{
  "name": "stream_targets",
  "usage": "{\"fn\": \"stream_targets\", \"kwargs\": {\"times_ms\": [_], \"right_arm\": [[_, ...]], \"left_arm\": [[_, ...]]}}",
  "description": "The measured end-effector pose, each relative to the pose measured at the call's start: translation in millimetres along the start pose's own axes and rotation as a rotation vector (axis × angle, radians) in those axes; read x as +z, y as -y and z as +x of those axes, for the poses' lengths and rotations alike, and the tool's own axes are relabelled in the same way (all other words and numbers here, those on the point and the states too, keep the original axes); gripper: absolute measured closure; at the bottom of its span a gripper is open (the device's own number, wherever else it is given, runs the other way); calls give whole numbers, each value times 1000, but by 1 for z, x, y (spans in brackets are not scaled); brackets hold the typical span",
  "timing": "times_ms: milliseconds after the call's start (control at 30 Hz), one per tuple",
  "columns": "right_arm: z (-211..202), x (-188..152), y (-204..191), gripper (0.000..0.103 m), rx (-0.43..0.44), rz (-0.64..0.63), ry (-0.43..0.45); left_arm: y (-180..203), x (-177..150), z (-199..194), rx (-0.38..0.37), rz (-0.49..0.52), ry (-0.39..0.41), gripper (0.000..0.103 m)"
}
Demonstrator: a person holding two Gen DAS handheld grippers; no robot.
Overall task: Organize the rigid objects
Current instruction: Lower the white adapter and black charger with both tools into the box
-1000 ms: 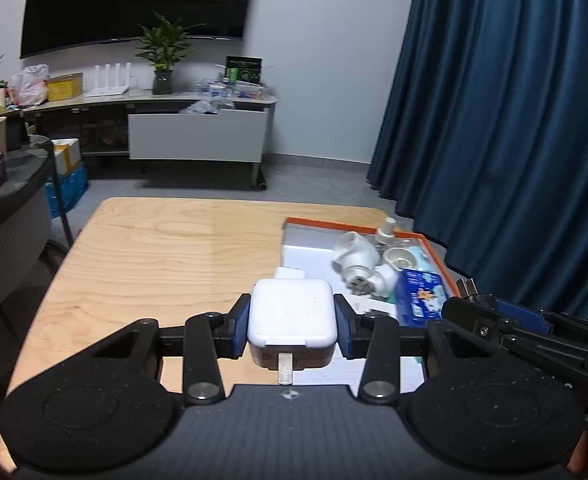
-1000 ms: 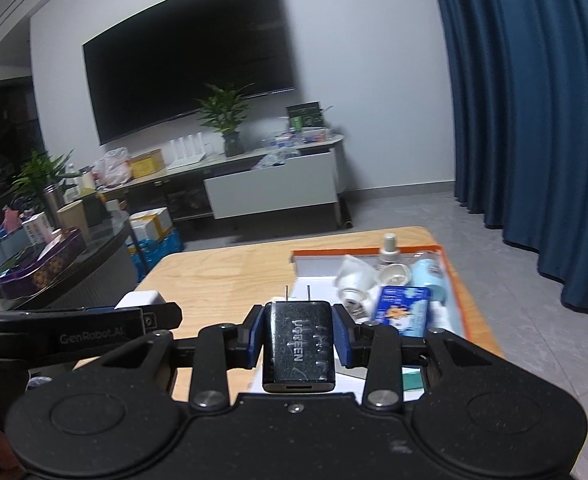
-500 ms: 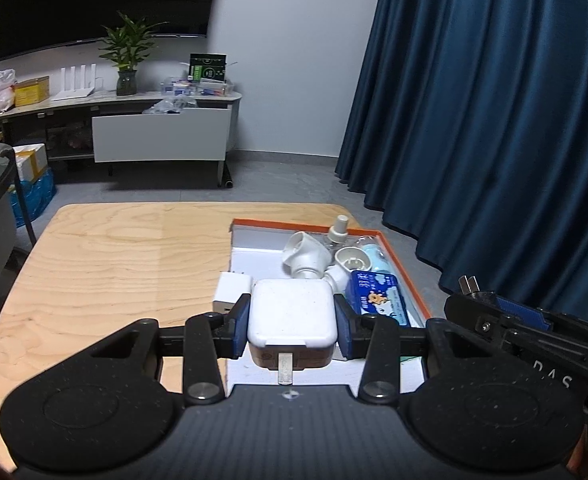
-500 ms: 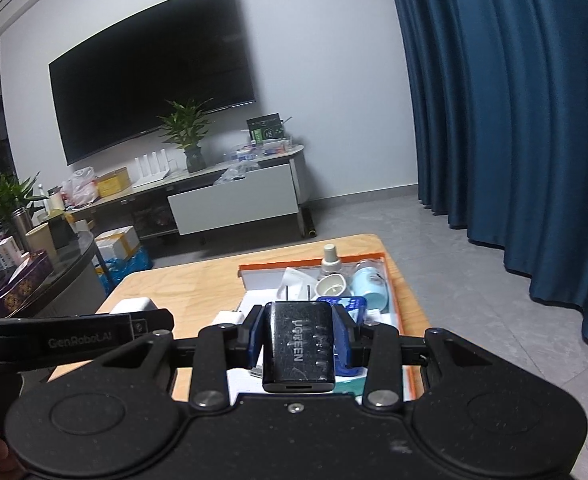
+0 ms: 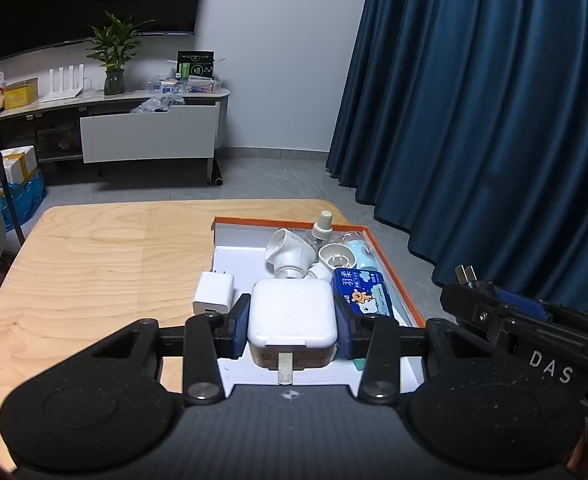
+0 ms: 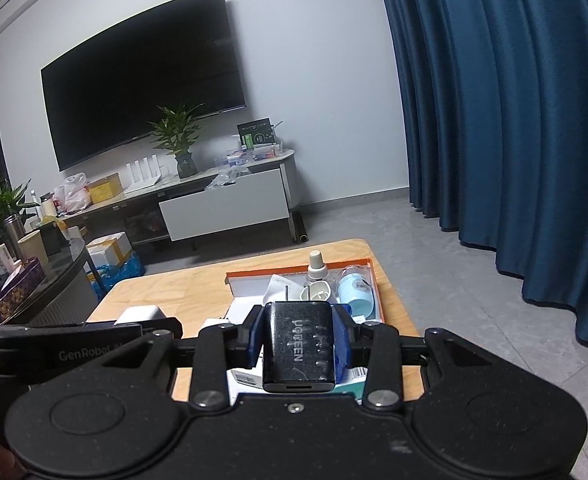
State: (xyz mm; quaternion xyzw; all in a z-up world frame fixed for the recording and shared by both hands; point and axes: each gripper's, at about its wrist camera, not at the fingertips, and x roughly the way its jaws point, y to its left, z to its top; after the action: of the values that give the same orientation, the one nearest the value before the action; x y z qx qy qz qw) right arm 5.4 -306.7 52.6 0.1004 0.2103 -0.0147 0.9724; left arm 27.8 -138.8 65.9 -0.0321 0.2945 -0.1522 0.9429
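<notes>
My left gripper [image 5: 293,322] is shut on a white square charger [image 5: 292,312], held above the near end of an orange-rimmed white tray [image 5: 394,276]. My right gripper [image 6: 299,342] is shut on a black UGREEN charger [image 6: 299,346], also over the tray [image 6: 375,280]. The tray holds a small white plug charger [image 5: 214,294], white pipe fittings [image 5: 290,254], a dropper bottle [image 5: 323,226], a light blue bottle [image 6: 356,294] and a blue tissue pack [image 5: 362,294]. The right gripper shows at the right of the left wrist view [image 5: 468,276].
The tray lies on the right part of a light wooden table [image 5: 94,264]. Blue curtains [image 5: 494,120] hang to the right. A TV cabinet [image 5: 150,140] and a round dark table [image 6: 42,280] stand beyond.
Both grippers have moved right and forward over the tray, each still holding its charger. The tray now lies straight ahead in both views.
</notes>
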Motion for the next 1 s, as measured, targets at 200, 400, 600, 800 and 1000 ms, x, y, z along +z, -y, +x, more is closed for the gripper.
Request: {"fn": "stream_targets", "kwargs": {"times_ms": [200, 400, 600, 800, 1000], "right_arm": [[1, 1, -1, 59, -4, 2, 6], [3, 2, 1, 59, -9, 10, 4], [7, 1, 1, 59, -16, 18, -7], [11, 3, 0, 59, -17, 21, -11], [18, 5, 3, 59, -23, 26, -19]], "left_arm": [[5, 1, 7, -5, 11, -9, 61], [6, 2, 15, -12, 15, -18, 61], [7, 3, 22, -12, 15, -33, 61], [7, 7, 29, -12, 13, -47, 61], [9, 12, 37, -16, 12, -57, 61]]}}
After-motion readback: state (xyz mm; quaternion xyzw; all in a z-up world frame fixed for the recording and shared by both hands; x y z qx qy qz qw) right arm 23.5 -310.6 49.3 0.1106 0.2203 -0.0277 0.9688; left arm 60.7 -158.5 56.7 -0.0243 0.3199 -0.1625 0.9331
